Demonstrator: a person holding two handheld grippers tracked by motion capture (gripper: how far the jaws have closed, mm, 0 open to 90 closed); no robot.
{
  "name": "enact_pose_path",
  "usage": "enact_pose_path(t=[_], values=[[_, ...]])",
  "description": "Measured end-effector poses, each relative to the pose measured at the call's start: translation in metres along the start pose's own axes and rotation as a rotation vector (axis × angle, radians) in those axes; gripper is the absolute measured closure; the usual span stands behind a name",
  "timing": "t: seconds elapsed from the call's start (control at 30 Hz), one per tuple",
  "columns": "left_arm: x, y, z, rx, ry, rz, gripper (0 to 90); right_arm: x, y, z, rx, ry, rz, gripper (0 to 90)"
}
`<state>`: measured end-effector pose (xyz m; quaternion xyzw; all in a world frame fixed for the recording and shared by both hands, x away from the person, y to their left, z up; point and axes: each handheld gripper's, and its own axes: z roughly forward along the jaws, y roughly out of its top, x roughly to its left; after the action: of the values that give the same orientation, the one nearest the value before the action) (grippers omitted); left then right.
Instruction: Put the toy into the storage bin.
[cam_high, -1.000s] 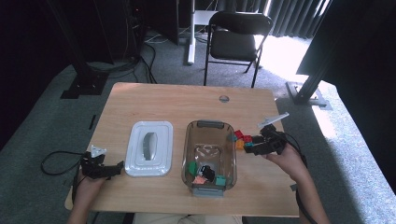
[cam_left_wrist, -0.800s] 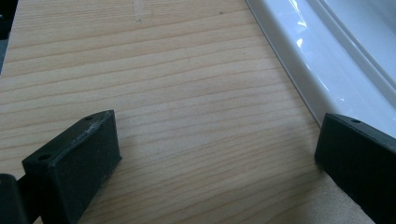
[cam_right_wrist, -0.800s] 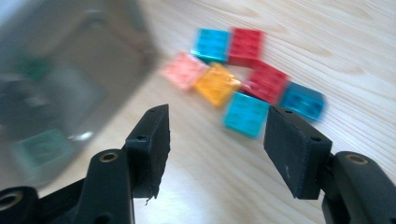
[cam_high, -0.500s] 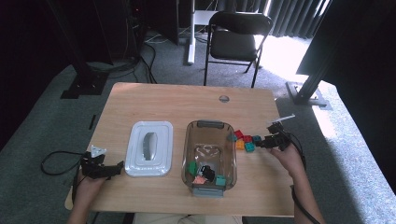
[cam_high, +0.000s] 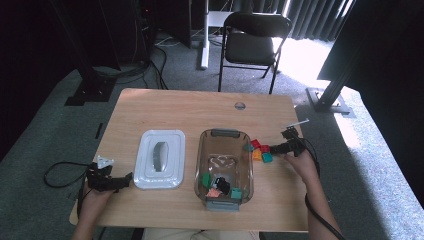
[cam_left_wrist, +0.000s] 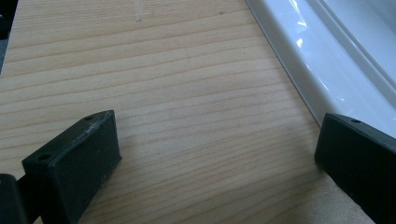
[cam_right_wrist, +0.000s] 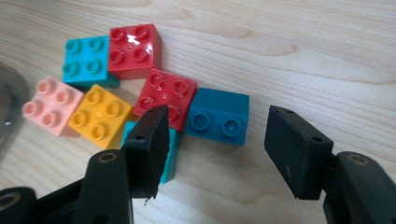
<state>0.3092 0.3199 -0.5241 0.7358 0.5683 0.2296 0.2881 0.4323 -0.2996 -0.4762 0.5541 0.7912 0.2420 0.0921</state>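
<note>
Risk — right hand-held gripper (cam_right_wrist: 215, 154), jaws half-open and empty, straddles dark teal brick (cam_right_wrist: 218, 116) – left jaw may snag neighbouring red brick (cam_right_wrist: 164, 93).

Square studded plastic bricks: two red (cam_right_wrist: 135, 49), one yellow (cam_right_wrist: 100, 114), one pink (cam_right_wrist: 46, 103), one turquoise (cam_right_wrist: 84, 60); dark teal brick (cam_right_wrist: 218, 116). Pale wood-grain desk (cam_right_wrist: 303, 56). My jaws: black.

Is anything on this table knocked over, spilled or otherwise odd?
One thing: the dark teal two-stud plastic brick lies tipped on its side, studs facing the right gripper, while the red, yellow and pink bricks beside it sit studs-up. Nothing looks spilled or damaged.
</note>
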Motion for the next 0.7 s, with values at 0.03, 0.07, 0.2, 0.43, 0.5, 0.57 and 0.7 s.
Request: enact_pose_path(t=[0.03,0.07,0.2,0.43,0.5,0.57,0.7], values=[[0.0,0.0,0.0,0.0,-0.001,0.0,0.5,0.0,0.001,0.002,0.004,-0.005,0.001,41.8],[0.0,0.0,0.0,-0.001,-0.001,0.0,0.5,-0.001,0.001,0.003,0.008,-0.007,-0.001,42.0],[0.0,0.0,0.0,0.0,0.0,0.0,0.5,-0.002,0.002,0.008,0.025,0.004,-0.004,50.1],[0.0,0.0,0.0,-0.001,-0.001,0.0,0.5,0.0,0.004,0.014,0.046,-0.011,-0.031,55.1],[0.0,0.0,0.0,0.0,-0.001,0.0,0.5,0.0,0.005,0.016,0.048,-0.014,-0.029,56.0],[0.0,0.0,0.0,-0.001,-0.001,0.0,0.5,0.0,0.005,0.016,0.048,-0.013,-0.027,56.8],[0.0,0.0,0.0,-0.001,-0.001,0.0,0.5,0.0,0.006,0.012,0.054,-0.02,-0.044,58.4]])
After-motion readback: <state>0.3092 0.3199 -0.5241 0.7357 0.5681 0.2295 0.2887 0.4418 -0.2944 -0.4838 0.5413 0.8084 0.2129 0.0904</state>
